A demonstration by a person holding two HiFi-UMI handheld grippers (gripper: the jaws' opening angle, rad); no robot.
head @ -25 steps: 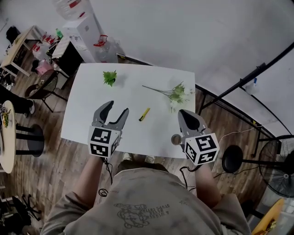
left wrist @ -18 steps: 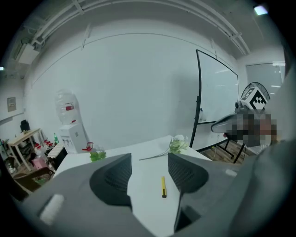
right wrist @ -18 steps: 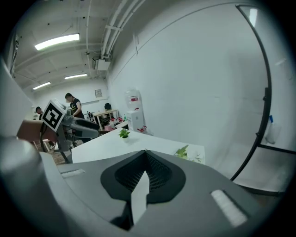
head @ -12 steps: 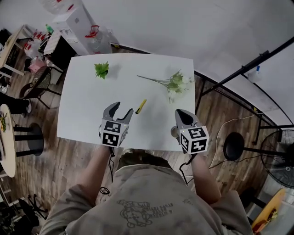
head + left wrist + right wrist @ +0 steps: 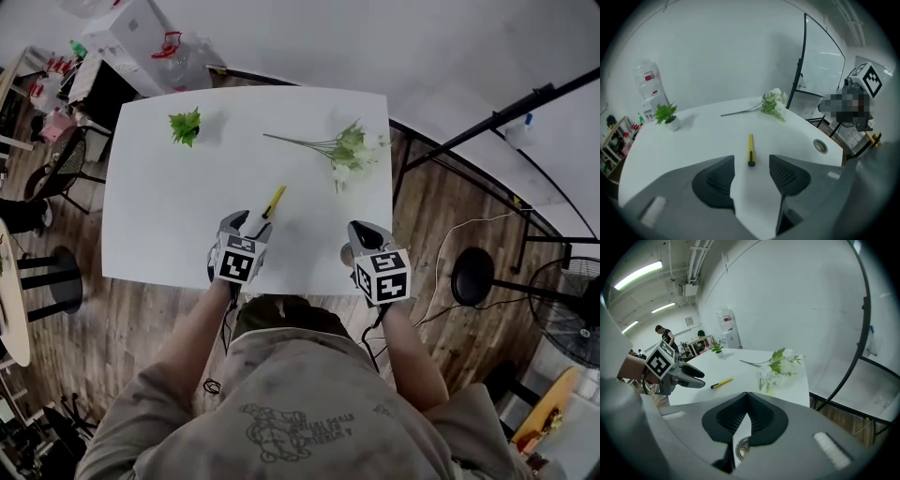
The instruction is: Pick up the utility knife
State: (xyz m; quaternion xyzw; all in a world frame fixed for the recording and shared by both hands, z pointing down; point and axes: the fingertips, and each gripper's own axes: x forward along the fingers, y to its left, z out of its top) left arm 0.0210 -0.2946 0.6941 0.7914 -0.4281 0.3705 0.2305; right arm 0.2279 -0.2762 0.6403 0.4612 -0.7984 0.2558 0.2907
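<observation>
We see the left gripper point(image 5: 246, 223) low over the white table point(image 5: 150, 216), its 2 jaws spread wide and gripping nothing. The yellow utility knife point(image 5: 750, 150) lies flat just ahead of them, its dark near end pointing into the gap. We cannot quite tell whether the jaw tips reach it. The right gripper point(image 5: 359, 231) hangs at the table's near edge, jaws pressed together and empty, above a small round metal ring point(image 5: 819, 146). Farther off are a flower sprig point(image 5: 345, 150) and a small potted plant point(image 5: 185, 125).
</observation>
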